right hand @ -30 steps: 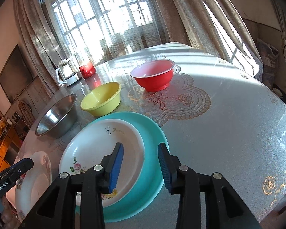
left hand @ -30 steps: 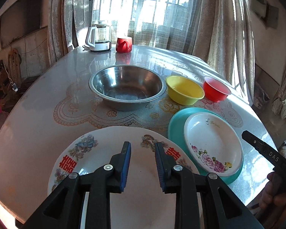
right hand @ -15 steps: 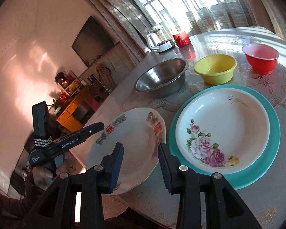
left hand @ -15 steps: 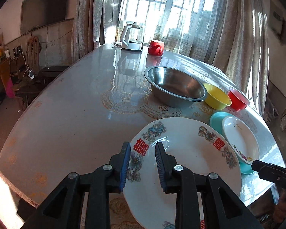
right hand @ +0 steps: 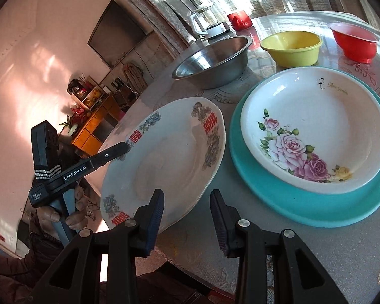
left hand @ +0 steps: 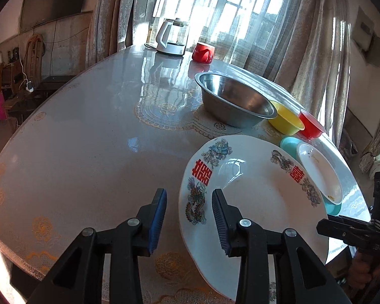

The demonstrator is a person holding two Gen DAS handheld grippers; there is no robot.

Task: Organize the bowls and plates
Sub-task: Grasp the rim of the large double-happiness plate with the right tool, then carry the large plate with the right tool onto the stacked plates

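Left gripper (left hand: 189,211): spread narrowly, the left rim of the dragon plate (left hand: 253,202) is straddled between the blue pads; no contact with the plate is seen.
Dragon plate: set at the near table (left hand: 88,139) edge, overhanging it, just left of the teal plate (right hand: 304,210).
Steel bowl (left hand: 236,102): placed behind the dragon plate.
Yellow bowl (right hand: 291,46): seen right of the steel bowl, close beside it.
Red bowl (right hand: 356,41): seen right of the yellow bowl.
Rose plate (right hand: 316,131): nested on the teal plate.
Right gripper (right hand: 186,211): held apart with nothing between the pads, over the near right rim of the dragon plate.
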